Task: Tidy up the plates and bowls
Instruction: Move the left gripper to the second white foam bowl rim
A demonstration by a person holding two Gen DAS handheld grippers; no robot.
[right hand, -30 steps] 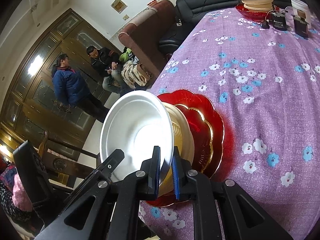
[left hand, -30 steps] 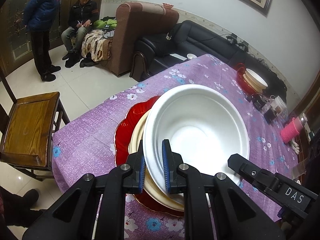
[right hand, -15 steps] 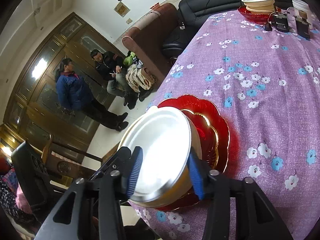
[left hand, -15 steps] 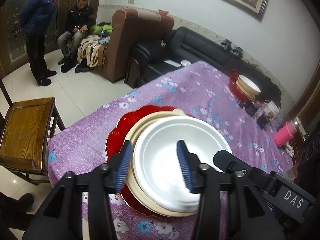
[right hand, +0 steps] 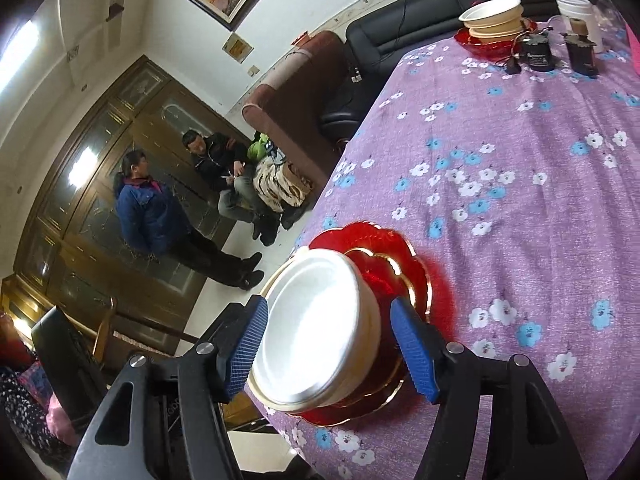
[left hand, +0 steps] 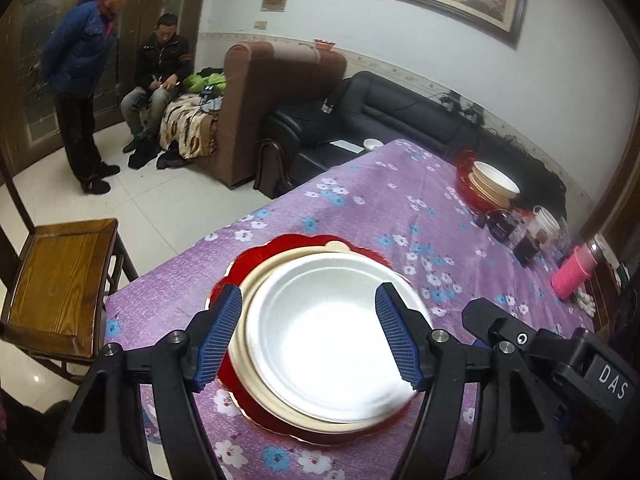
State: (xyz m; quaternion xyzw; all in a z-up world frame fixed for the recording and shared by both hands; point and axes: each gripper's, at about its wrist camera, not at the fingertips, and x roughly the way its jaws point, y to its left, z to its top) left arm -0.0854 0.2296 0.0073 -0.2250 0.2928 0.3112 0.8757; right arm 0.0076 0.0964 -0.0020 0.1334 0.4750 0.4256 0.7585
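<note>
A white bowl (left hand: 324,336) (right hand: 312,320) rests inside a cream bowl (left hand: 260,280) (right hand: 370,328), and both sit on a red scalloped plate (left hand: 256,258) (right hand: 384,248) near the corner of the purple flowered table (left hand: 360,200) (right hand: 500,160). My left gripper (left hand: 310,338) hovers above the stack with its jaws opening; the blue pads stand clear of the white bowl's rim. My right gripper (right hand: 340,350) is likewise opening over the stack, touching nothing. A second stack of bowls (left hand: 494,184) (right hand: 494,18) on a red plate stands at the table's far end.
Dark jars (right hand: 536,54), a white cup (right hand: 576,12) and a pink bottle (left hand: 574,272) crowd the far end. A wooden chair (left hand: 60,280) stands left of the table. Sofas (left hand: 380,120) line the wall, and two people (left hand: 84,80) are beyond, by the doors.
Both grippers let go of the white bowl's rim and opened wide. The bowl dropped from tilted to flat inside the cream bowl. Both grippers drew back and rose a little.
</note>
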